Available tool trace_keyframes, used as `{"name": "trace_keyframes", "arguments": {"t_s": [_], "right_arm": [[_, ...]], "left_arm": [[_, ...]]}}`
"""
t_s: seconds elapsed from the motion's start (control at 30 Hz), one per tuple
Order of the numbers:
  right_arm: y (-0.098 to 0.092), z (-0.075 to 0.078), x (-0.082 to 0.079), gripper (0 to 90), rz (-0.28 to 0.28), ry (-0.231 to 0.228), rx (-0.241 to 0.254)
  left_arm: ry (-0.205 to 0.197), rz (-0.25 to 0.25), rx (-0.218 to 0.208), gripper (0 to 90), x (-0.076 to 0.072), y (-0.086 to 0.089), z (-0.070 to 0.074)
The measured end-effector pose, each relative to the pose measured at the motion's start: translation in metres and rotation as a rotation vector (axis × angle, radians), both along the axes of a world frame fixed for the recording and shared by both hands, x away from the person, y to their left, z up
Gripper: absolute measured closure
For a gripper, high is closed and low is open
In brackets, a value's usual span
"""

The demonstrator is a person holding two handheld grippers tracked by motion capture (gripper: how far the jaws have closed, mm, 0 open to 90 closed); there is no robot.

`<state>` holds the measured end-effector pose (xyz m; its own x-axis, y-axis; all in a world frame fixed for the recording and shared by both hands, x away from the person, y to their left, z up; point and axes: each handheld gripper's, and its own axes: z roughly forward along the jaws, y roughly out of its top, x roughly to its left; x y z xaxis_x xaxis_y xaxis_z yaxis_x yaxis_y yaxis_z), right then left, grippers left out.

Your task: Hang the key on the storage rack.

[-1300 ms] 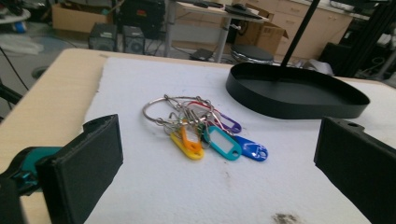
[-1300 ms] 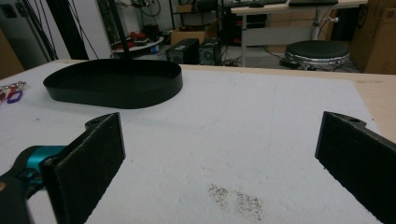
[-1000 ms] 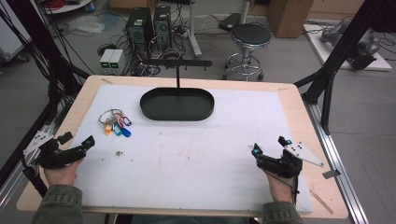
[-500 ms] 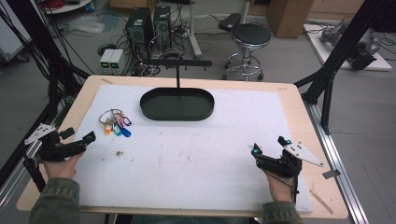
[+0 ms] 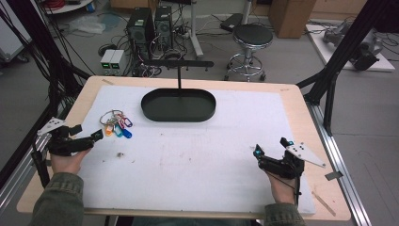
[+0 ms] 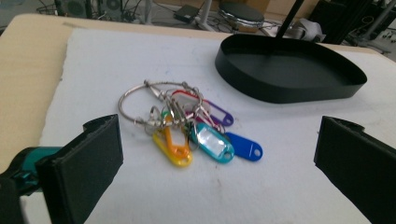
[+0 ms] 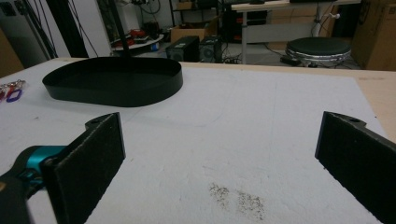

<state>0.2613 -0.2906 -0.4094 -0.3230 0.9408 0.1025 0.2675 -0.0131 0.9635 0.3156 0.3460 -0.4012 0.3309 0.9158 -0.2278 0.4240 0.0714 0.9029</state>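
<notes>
We see left tongs [image 5: 89, 137] spread apart near the metal ring of coloured plastic key tags [image 6: 189, 123]; right tongs [image 5: 273, 151] apart over white desk [image 5: 211, 155], black oval tray [image 5: 179, 105] beyond.

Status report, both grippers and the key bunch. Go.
Left gripper open, aimed at key bunch. Right gripper open, empty. Keys on mat beside black tray. Path unobstructed.

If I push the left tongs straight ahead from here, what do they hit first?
Most likely the bunch of keys, lying on the white mat straight ahead between the open jaws of the left tongs. The black tray sits farther on and off to the side. Depth is hard to judge.
</notes>
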Motion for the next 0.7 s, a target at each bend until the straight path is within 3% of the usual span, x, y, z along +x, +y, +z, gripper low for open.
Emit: {"name": "trace_keyframes", "arguments": {"t_s": [0.2, 0.33, 0.47, 0.7], "right_arm": [[0.0, 0.0, 0.0, 0.4, 0.0, 0.002, 0.005], [0.0, 0.0, 0.0, 0.5, -0.001, -0.003, 0.004], [0.0, 0.0, 0.0, 0.5, 0.001, -0.002, 0.0], [-0.003, 0.001, 0.001, 0.4, -0.006, 0.003, 0.013]], "left_arm": [[0.022, -0.034, 0.061, 1.7, 0.015, -0.01, 0.011], [0.033, -0.051, 0.079, 1.7, 0.021, -0.014, 0.015], [0.064, -0.06, 0.14, 1.7, 0.028, -0.02, 0.016], [0.101, -0.056, 0.14, 1.7, 0.038, -0.017, 0.01]]}}
